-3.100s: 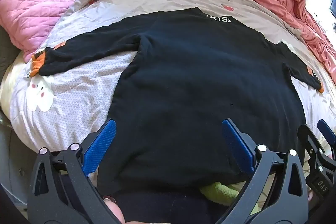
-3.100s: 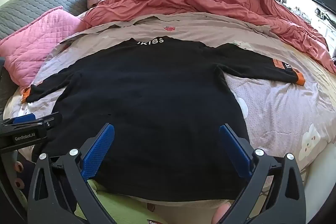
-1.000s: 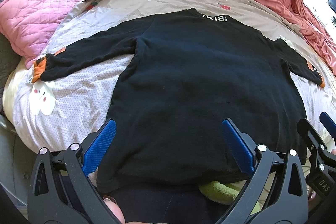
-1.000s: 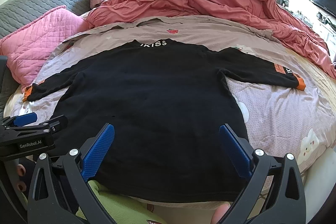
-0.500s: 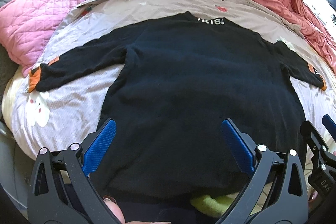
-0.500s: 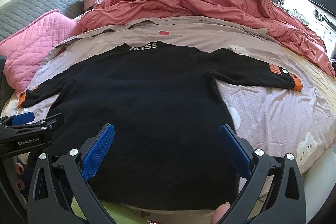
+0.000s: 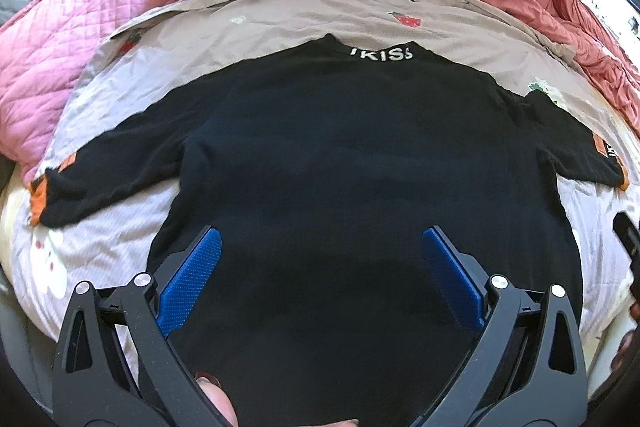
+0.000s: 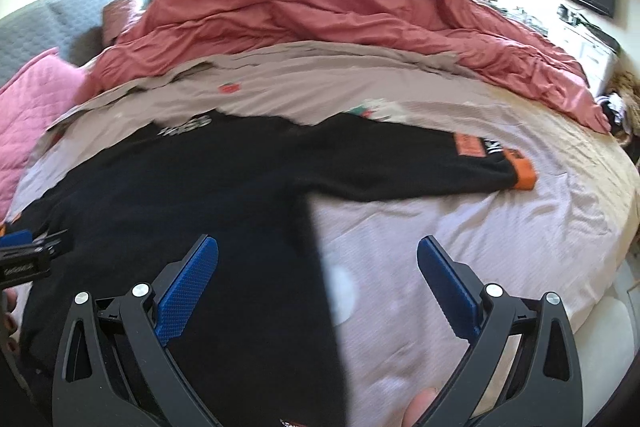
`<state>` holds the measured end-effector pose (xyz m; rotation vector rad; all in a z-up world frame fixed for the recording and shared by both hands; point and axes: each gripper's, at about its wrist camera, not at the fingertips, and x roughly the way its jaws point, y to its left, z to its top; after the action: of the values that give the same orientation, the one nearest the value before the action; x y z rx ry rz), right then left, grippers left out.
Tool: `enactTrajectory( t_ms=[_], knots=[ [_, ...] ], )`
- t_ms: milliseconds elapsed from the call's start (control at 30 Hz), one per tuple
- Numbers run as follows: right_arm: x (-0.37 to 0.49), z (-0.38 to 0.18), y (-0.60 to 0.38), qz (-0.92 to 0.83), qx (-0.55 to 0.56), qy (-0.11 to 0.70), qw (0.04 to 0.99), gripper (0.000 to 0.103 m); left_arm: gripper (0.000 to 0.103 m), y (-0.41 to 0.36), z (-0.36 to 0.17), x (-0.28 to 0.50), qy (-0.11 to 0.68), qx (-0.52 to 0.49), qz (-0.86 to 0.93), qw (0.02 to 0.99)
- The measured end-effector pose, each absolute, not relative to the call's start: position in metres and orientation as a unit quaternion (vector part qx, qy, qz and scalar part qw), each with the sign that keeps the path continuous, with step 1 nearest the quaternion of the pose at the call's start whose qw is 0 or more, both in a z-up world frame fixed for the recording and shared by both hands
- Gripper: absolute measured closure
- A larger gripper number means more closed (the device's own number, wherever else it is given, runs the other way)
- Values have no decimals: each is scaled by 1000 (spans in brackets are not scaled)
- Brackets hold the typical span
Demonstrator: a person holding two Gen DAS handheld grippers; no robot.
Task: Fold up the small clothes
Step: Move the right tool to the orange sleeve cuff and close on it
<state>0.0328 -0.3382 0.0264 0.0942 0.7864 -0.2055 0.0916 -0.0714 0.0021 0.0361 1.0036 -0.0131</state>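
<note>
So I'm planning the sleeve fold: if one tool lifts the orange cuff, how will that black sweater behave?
The black sweater will probably drape limply, since it lies flat and follows the sheet. The sleeve at the orange cuff would likely trail and sag. It looks thick, so it may drag on the sheet.

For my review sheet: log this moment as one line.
stage: pre-fold | black sweater: flat on bed sheet, sleeves out | left gripper: open, empty | right gripper: open, empty

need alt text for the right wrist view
A black sweater lies spread flat on a bed, one orange-cuffed sleeve stretched out to the right. The open right gripper hangs over the sweater's right edge, and a red duvet is heaped behind.
</note>
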Motion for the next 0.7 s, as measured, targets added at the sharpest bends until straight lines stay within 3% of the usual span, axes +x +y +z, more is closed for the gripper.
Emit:
enactTrajectory(
  t_ms=[700],
  knots=[
    [95, -7, -501, -219, 71, 405, 885, 4, 9, -138, -23, 156, 499, 25, -43, 865]
  ],
)
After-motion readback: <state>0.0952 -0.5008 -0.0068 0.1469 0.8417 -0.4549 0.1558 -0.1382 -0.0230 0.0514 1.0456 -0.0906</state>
